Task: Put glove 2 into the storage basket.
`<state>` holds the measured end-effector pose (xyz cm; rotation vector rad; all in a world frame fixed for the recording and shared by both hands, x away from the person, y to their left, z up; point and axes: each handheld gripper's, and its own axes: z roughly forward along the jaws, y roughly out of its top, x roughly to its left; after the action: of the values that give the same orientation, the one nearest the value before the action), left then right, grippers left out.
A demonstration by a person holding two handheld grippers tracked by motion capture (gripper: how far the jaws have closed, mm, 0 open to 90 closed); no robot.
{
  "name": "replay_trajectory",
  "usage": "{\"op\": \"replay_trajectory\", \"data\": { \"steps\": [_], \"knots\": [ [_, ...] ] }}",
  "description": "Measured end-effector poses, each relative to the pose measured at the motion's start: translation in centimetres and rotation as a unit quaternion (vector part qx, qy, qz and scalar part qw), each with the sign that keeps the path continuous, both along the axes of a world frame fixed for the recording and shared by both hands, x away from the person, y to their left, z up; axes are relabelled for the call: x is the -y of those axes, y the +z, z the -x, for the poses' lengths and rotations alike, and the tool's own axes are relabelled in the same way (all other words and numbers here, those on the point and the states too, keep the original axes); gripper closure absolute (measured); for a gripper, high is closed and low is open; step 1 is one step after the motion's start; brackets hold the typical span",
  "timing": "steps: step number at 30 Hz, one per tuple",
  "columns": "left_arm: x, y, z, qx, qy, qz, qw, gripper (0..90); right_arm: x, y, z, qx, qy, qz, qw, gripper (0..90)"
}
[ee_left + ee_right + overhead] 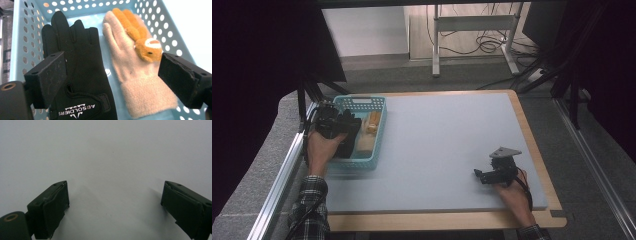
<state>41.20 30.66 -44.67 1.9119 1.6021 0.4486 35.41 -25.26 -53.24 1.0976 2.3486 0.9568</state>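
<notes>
At the left side of the table (437,150), a hand (319,150) held the left gripper (112,65) over a light blue basket (18,37) with round holes in its walls. Its 2 black jaws stood wide apart and pinched nothing. Inside the basket lay 2 gloves, side by side and touching. On the left was a black glove (80,57), flat, with its fingers pointing to the far wall. White letters on its cuff were upside down in the left gripper view and read "AESOLDIERS", with a small white mark under them. On the right was a soft cream glove (130,70) with a fuzzy cuff. A little orange toy animal (140,37) sat on top of it, and I could not tell what kind it was. From the high view, the basket stood at the table's left edge.

Far over at the right, near the front edge, the other hand (514,197) held the right gripper (115,205) low over the bare pale grey top. Its 2 jaws were wide apart too, with nothing between them. A grey 3-cornered plate (505,152) sat on top of it.
</notes>
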Motion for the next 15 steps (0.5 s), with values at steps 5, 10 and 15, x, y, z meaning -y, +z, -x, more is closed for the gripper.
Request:
{"op": "replay_trajectory", "data": {
  "steps": [5,10,15],
  "knots": [
    [0.0,0.4,0.5,0.006,-0.009,0.001,0.9999,7.0,0.0,0.0,0.0,0.000,0.000,0.000,1.0000,7.5],
    [0.2,0.8,1.0,0.010,-0.020,0.002,0.9997,5.2,0.0,0.0,0.0,0.000,0.000,0.000,1.0000,7.5],
    [0.6,1.2,1.4,0.018,-0.033,0.000,0.9993,3.7,0.0,0.0,0.0,0.000,0.000,0.000,1.0000,7.5]
  ]
}}
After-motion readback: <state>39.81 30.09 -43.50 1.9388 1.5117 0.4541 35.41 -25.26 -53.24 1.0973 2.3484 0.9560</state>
